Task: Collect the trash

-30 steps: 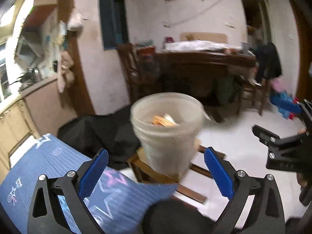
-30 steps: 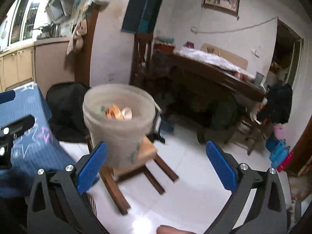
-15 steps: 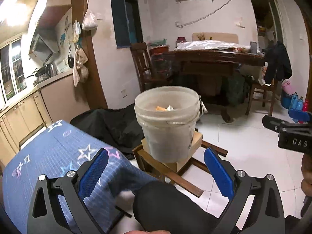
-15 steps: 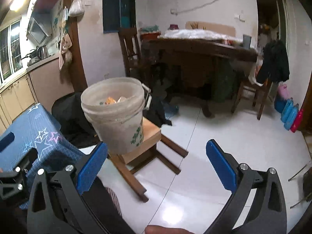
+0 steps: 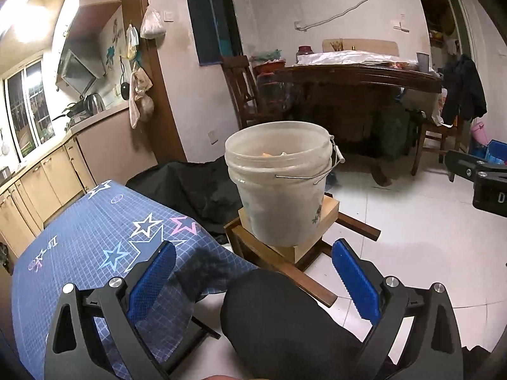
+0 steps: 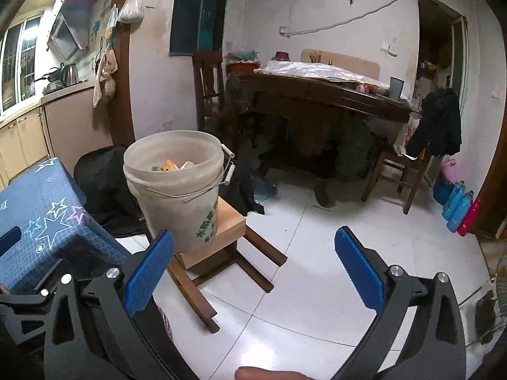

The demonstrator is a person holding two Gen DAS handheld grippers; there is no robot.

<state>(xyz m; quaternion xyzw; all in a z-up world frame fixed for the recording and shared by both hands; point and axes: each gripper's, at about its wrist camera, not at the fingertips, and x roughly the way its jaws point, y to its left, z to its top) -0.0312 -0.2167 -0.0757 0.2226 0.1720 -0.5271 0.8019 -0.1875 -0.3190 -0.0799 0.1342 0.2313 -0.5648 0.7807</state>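
Note:
A translucent white plastic bucket (image 5: 280,183) with a wire handle stands on a low wooden stool (image 5: 285,250). It also shows in the right wrist view (image 6: 177,186), with orange and white trash (image 6: 174,165) inside. My left gripper (image 5: 253,281) is open and empty, held back from the bucket above a dark knee (image 5: 279,319). My right gripper (image 6: 253,269) is open and empty, to the right of the bucket over the white floor. The right gripper's body shows at the right edge of the left wrist view (image 5: 481,177).
A table with a blue star-patterned cloth (image 5: 95,237) stands at the left. A black bag (image 5: 193,186) lies behind the stool. A dark wooden table (image 6: 317,101) with chairs stands at the back. Kitchen cabinets (image 5: 47,171) are far left. Blue bottles (image 6: 454,202) stand at the right wall.
Both grippers have pulled back and away from the bucket, which now looks smaller and farther. Both stay open and empty.

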